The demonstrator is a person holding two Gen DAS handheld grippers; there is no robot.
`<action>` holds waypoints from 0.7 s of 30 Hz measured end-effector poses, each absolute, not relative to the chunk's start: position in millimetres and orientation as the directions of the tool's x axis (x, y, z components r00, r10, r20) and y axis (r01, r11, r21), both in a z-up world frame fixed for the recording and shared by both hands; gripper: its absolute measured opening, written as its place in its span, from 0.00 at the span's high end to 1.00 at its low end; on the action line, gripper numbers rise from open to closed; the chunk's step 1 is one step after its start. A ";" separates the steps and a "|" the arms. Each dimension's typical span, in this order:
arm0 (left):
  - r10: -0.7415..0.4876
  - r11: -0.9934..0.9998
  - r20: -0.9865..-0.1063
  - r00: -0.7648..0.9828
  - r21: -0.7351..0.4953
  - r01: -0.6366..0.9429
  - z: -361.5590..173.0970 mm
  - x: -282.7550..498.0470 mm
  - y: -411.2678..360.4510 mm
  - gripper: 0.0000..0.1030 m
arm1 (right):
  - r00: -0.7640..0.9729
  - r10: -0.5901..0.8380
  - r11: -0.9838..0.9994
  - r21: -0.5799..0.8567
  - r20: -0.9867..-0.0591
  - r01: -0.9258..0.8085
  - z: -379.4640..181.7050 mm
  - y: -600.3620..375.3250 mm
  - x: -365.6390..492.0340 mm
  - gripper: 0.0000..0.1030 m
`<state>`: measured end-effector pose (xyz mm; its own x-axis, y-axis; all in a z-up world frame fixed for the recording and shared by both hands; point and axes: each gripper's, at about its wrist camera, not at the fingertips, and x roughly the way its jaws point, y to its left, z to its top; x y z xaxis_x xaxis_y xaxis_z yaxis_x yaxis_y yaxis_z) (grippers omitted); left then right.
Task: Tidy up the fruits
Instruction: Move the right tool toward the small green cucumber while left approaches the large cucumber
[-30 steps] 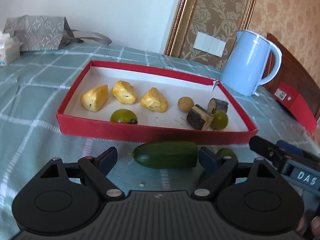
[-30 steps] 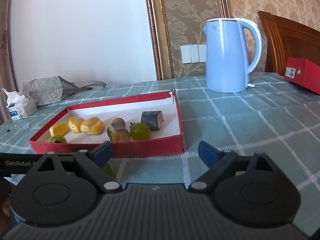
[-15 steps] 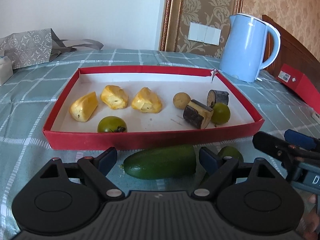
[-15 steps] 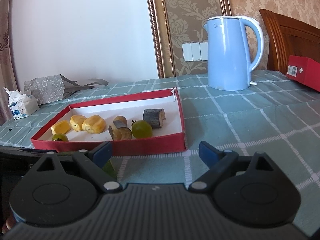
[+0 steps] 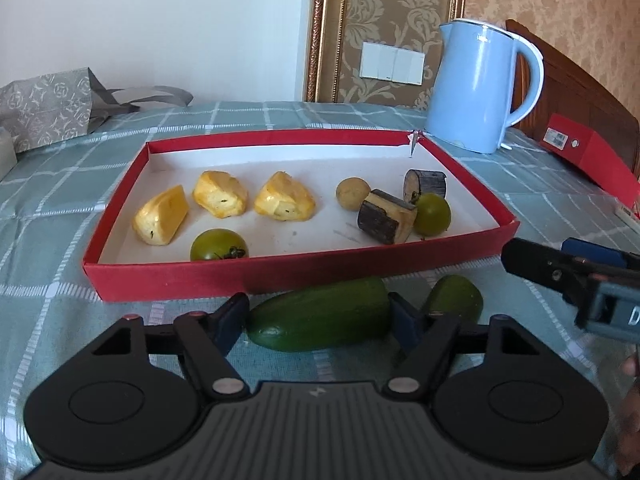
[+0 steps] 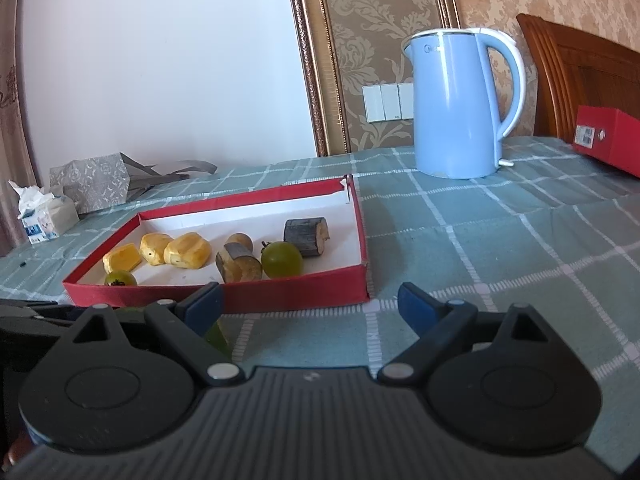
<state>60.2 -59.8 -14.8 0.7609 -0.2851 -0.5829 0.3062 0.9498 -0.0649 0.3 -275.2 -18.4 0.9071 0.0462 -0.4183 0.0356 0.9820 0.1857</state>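
A red tray (image 5: 280, 276) holds three yellow chunks (image 5: 220, 200), two green tomatoes (image 5: 218, 245), a small tan round fruit (image 5: 352, 189) and two dark-skinned cut pieces (image 5: 386, 216). In front of it on the cloth lies a green cucumber piece (image 5: 320, 320). My left gripper (image 5: 318, 314) is closing on it lengthwise, and its pads touch both ends. A second green piece (image 5: 454, 300) lies just to the right. My right gripper (image 6: 310, 304) stands open over bare cloth near the tray's (image 6: 296, 292) front right corner, with nothing between its fingers.
A blue kettle (image 5: 476, 88) stands behind the tray's right end. A red box (image 5: 588, 156) lies at the far right by dark wooden furniture (image 6: 580, 76). A grey patterned bag (image 5: 44, 108) and a tissue pack (image 6: 44, 216) sit at the back left.
The left gripper's view rolled level and its jaws narrowed until the pads met the ends of the cucumber piece. The right gripper stayed still and open.
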 end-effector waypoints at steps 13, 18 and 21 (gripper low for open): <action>-0.284 0.949 -0.567 0.773 -0.052 0.311 -13.8 55.2 -57.7 0.29 | 0.902 0.067 0.975 0.219 -0.426 0.031 -20.4 -280.6 2.2 0.10; -0.286 0.949 -0.567 0.772 -0.055 0.311 -14.1 51.1 -51.0 0.29 | 0.896 0.089 0.975 0.224 -0.436 0.012 -21.1 -279.2 2.5 0.10; -0.289 0.948 -0.562 0.775 -0.055 0.314 -13.6 45.6 -43.8 0.29 | 0.888 0.119 0.972 0.234 -0.445 -0.013 -19.6 -278.1 0.9 0.10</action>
